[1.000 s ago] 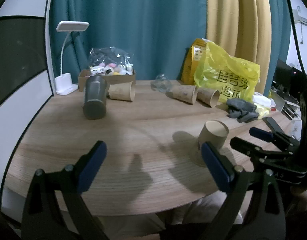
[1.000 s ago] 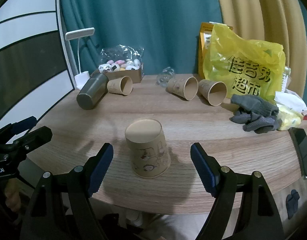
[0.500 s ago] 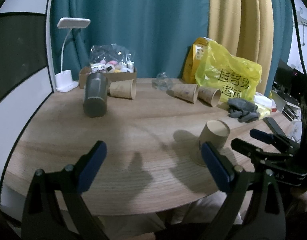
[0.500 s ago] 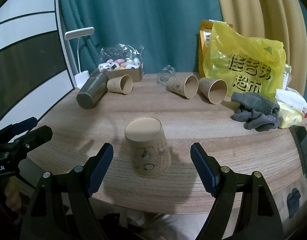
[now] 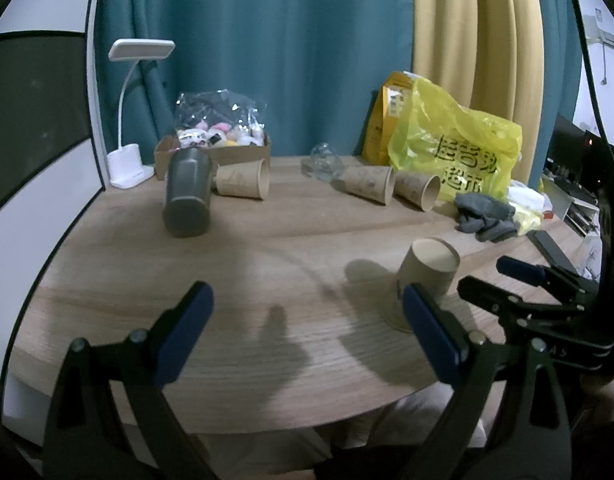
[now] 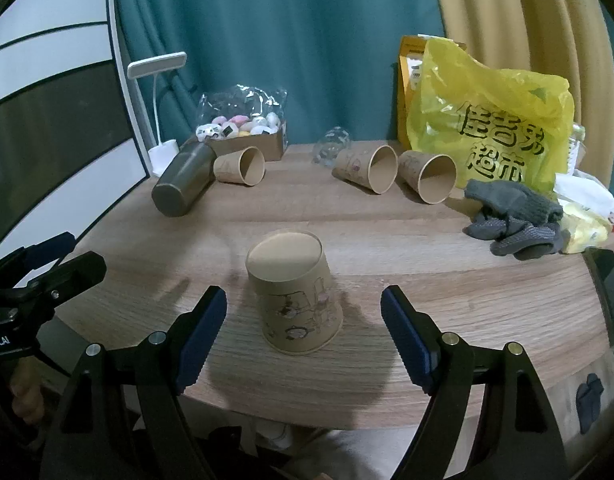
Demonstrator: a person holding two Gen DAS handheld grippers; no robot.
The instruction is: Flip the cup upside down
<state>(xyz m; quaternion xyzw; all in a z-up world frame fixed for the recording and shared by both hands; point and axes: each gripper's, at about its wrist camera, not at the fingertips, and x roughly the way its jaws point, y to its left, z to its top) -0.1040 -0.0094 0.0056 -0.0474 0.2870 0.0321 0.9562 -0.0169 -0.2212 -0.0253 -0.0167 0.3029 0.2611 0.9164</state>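
Both wrist views face curtains; share the table (image 5: 267,248).

Left claw (image 5: 307,330) and right claw (image 6: 303,320) agape, empty

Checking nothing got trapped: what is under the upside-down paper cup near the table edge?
The paper cup sits rim-down on the table; only wood shows around it. Its inside is covered, so cannot tell.

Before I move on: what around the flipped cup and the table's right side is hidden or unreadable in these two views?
- Upside-down cup: in the left wrist view the left gripper finger covers its lower edge; whether anything is under it is hidden.
- Dark flat object: cut off by the right edge of the right wrist view; type unclear.
- Clear object at the back: too small and transparent to identify.
- Right gripper: open around the cup, apart from it.
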